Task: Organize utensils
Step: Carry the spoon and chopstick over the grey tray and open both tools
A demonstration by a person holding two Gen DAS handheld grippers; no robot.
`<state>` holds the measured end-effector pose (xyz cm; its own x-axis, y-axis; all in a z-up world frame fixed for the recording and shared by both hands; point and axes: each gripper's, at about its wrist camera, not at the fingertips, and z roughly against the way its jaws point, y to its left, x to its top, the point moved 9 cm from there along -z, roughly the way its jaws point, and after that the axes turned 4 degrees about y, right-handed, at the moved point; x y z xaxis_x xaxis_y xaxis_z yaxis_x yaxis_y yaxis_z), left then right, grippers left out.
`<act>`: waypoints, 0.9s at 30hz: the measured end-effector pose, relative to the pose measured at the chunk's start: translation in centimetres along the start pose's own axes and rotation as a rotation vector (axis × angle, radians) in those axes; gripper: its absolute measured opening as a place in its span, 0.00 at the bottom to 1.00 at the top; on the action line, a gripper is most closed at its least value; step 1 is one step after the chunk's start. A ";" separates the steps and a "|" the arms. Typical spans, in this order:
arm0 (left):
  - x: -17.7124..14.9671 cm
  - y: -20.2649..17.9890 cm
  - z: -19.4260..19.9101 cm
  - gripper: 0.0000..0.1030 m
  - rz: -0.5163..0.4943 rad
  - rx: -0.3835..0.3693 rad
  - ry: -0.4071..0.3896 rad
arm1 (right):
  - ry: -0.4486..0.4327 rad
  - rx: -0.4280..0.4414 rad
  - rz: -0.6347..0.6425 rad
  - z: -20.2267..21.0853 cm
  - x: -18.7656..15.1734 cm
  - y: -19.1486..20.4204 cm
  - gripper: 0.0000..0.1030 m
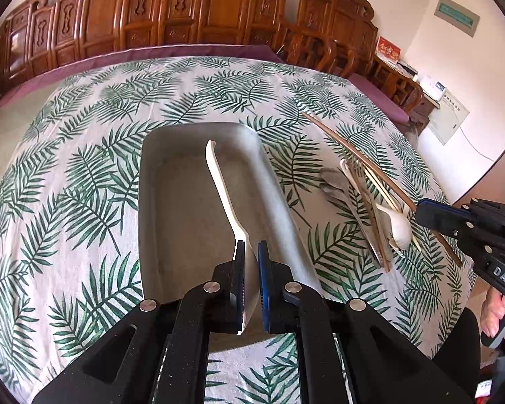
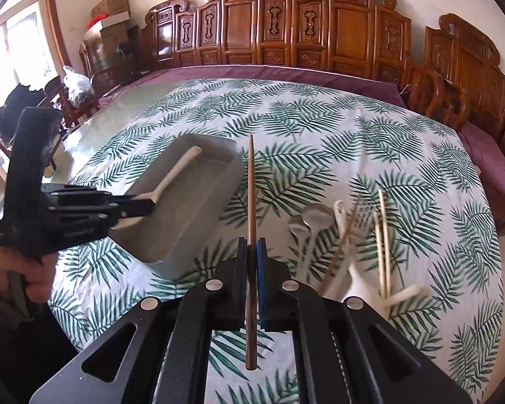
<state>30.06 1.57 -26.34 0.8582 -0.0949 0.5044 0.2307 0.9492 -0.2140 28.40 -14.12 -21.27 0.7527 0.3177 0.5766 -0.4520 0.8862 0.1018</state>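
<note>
A cloth (image 1: 84, 175) printed with green palm fronds on white covers most of the bench (image 2: 94, 124), whose bare glossy top shows past the cloth's left edge. On the cloth sits a grey rectangular tray (image 1: 158, 202). Well to its right lies a loose heap of utensils (image 1: 363, 208): metal spoons, a white ceramic spoon, a fork and pale chopsticks, overlapping one another.

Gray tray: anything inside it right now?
The gray tray looks empty: bare floor where visible. A white spoon, shut in the left tool, hangs over it, not lying inside. That tool covers the tray's near end, so that part can't be checked.
</note>
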 end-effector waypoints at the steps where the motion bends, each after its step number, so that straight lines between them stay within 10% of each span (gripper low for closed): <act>1: 0.0 0.1 -0.2 0.06 0.007 -0.003 0.003 | 0.002 0.002 0.004 -0.2 0.1 0.4 0.06; 11: 0.4 1.9 0.4 0.09 0.052 -0.006 -0.017 | 0.018 0.022 0.025 -1.5 0.9 3.4 0.06; 27: 2.2 7.2 5.2 0.51 0.119 0.099 -0.136 | 0.067 0.078 -0.046 -7.1 2.8 7.0 0.06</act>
<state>31.24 9.78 -22.39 0.8057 0.0548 0.5898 0.0793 0.9768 -0.1990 30.74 -4.63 -24.66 0.8028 0.3016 0.5143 -0.4501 0.8723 0.1910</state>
